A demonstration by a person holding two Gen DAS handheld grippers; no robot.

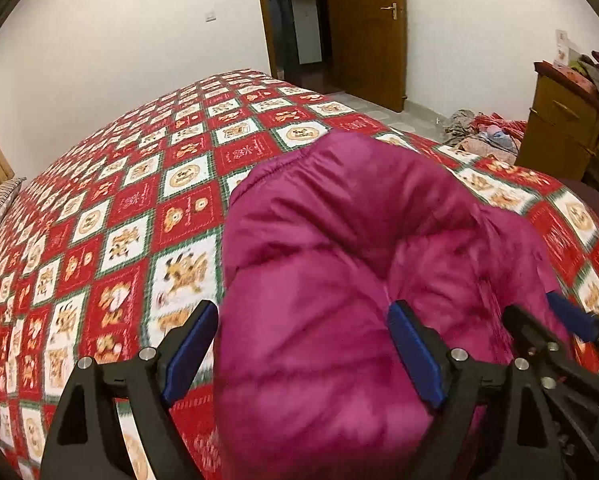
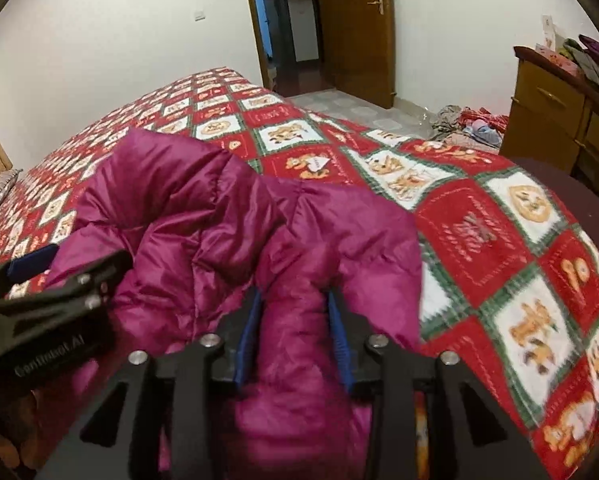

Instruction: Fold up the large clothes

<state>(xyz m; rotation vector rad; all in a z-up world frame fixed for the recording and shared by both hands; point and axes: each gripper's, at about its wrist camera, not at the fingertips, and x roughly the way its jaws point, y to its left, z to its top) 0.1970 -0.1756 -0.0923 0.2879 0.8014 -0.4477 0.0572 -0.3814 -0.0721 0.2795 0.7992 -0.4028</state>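
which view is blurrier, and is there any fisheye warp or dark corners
Left wrist: jacket near the left gripper is smeared soft; right wrist: jacket sharper, quilt blurs bottom right; both: bed bulges, dark corner vignette.

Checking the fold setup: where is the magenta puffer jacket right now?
The magenta puffer jacket lies bunched on the red patchwork bedspread, between both grippers, the right gripper pinching a fold.

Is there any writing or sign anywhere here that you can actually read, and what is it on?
"Continuet AI", blurred and uncertain: on the left gripper body.
Red ornament on the door: shape only, unreadable.
Lettering in the bedspread squares: too blurred.
Card on the dresser: too small.
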